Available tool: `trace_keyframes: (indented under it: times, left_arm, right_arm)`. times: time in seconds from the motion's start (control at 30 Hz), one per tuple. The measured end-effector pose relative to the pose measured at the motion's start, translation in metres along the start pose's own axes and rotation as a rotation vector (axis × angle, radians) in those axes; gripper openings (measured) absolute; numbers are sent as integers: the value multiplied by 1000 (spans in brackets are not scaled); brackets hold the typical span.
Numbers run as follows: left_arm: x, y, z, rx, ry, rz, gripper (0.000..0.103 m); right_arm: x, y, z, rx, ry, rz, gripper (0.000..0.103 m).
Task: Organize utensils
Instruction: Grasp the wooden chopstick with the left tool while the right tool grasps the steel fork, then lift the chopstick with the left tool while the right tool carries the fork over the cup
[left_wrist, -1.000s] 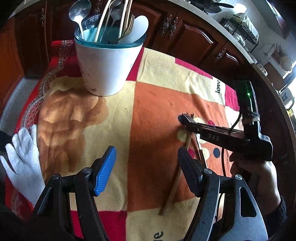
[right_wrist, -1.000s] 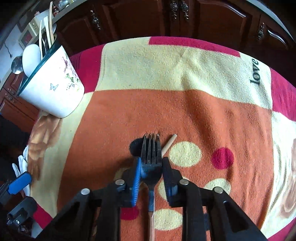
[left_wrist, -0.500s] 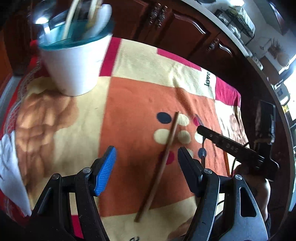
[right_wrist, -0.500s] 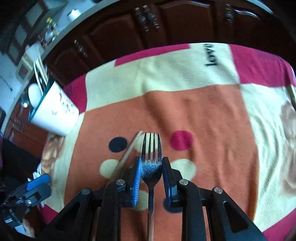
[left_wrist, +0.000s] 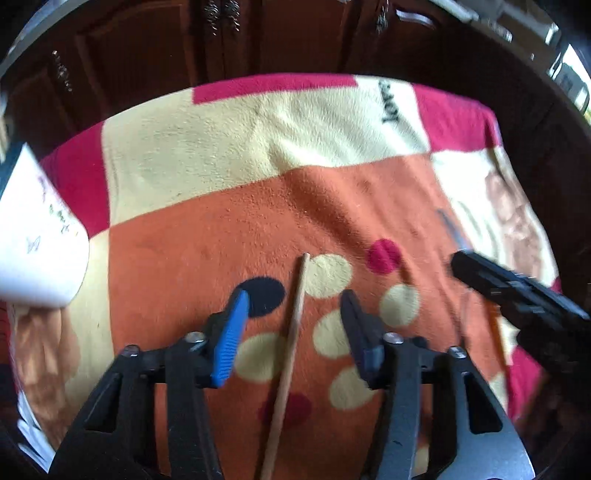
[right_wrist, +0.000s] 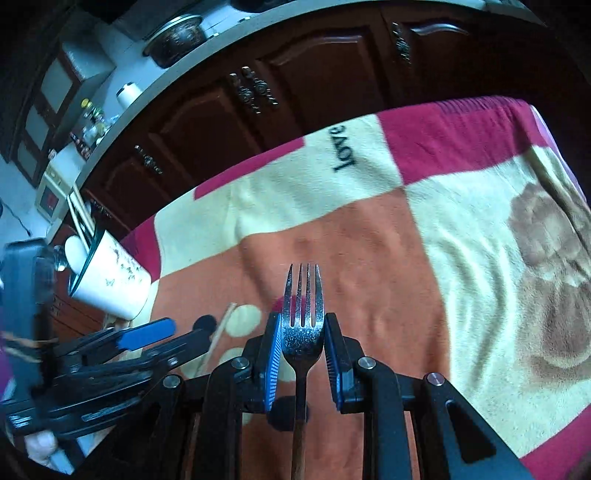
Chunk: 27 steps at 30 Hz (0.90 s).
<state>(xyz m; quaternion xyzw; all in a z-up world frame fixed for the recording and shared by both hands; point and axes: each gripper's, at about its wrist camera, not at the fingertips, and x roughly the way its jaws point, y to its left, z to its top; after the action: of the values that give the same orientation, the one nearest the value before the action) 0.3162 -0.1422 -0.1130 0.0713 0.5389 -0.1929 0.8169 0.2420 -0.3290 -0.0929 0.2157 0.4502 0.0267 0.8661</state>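
Note:
A wooden chopstick (left_wrist: 291, 332) lies on the patterned blanket (left_wrist: 229, 147), and my left gripper (left_wrist: 295, 325) is open with a jaw on either side of it, low over the cloth. My right gripper (right_wrist: 302, 347) is shut on a metal fork (right_wrist: 302, 306) with a wooden handle, tines pointing forward, held above the blanket. The right gripper (left_wrist: 517, 291) shows at the right of the left wrist view. The white utensil holder (right_wrist: 110, 288) with a teal rim stands at the far left, holding spoons and chopsticks; it also shows in the left wrist view (left_wrist: 33, 243).
Dark wooden cabinets (right_wrist: 295, 85) run along the far side beyond the blanket's edge. A counter with a pot (right_wrist: 177, 37) and small items lies above them. The left gripper (right_wrist: 147, 334) sits close to the right one in the right wrist view.
My left gripper has swung right and forward, so the chopstick now lies between its open jaws and the holder has slid to the left edge. My right gripper has lifted the fork and moved right.

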Motion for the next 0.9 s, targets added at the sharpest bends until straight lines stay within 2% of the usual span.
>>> trace_keyframes:
  times: [0.07,0.17,0.2,0.27,0.3,0.37,0.43,0.5,0.63,0.9]
  left_arm:
    - [10,-3,1,14,14,15,40]
    - [19,-7,2,22,32,33,24]
    - [22,-9,1,35,34,48,22]
    - [23,-15,0,61,20,75,20]
    - [24,-18,1,69,14,82,12]
    - [24,-19,0,73,0,102,6]
    - [21,-20,-3,73,-27,120,6]
    - [11,-22,-8,81,-90,152,5]
    - [-20,-17,-20,60,-194,148,5]
    - [-111,22,-40,-96,-392,5,4]
  right_arm:
    - [1,-3,0,10,-7,6,21]
    - [-1,-7,0,12,-14,14,21]
    - [-1,-7,0,11,-16,16,21]
    - [-2,-6,0,8,-22,22,21]
    - [-3,-5,0,6,-25,22,21]
    - [-5,-5,0,3,-35,17,21]
    - [-7,-5,1,6,-44,22,21]
    - [-11,-3,1,-1,-58,23,21]
    - [-20,9,-1,-25,-96,33,21]
    - [-55,61,-6,-149,-242,44,21]
